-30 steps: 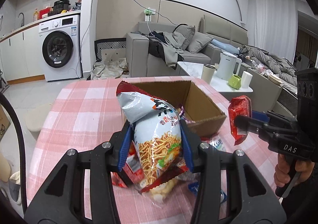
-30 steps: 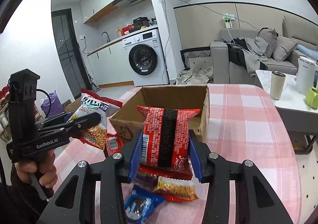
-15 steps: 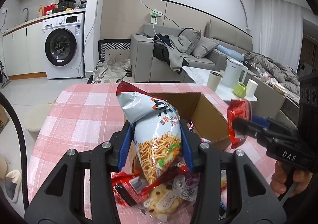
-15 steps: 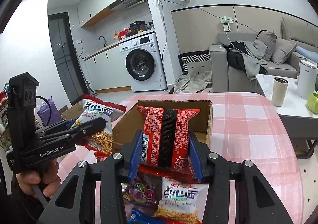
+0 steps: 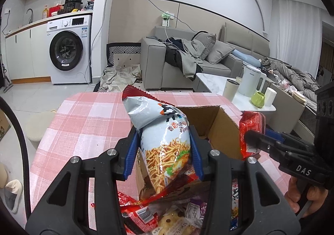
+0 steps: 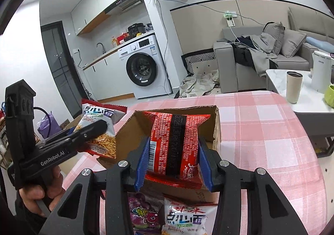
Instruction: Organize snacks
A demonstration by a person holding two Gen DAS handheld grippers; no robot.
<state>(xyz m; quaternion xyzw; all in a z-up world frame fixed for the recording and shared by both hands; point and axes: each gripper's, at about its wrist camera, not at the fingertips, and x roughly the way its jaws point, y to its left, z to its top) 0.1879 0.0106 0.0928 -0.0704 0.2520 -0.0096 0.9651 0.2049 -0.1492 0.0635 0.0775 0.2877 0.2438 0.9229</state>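
1. The left claw (image 5: 163, 151) is clamped on a grey noodle-snack bag (image 5: 161, 141), blue pads pressing both sides. The bag stands with its long axis roughly upright, red crimped top leaning up and to the left. Its lower end is cut off behind the claw body.
2. Below it, loose snack packets (image 5: 167, 214) lie on the pink checked desk (image 5: 83, 120), mostly hidden by the claw arms, labels hard to read.
3. The open cardboard box (image 6: 129, 128) sits on the desk behind both bags; its floor is hidden.
4. The right claw (image 6: 172, 155) is closed on a red packet (image 6: 174, 141) with a dark centre band. The packet is held upright, long axis vertical, in front of the box opening, printed back facing the camera.
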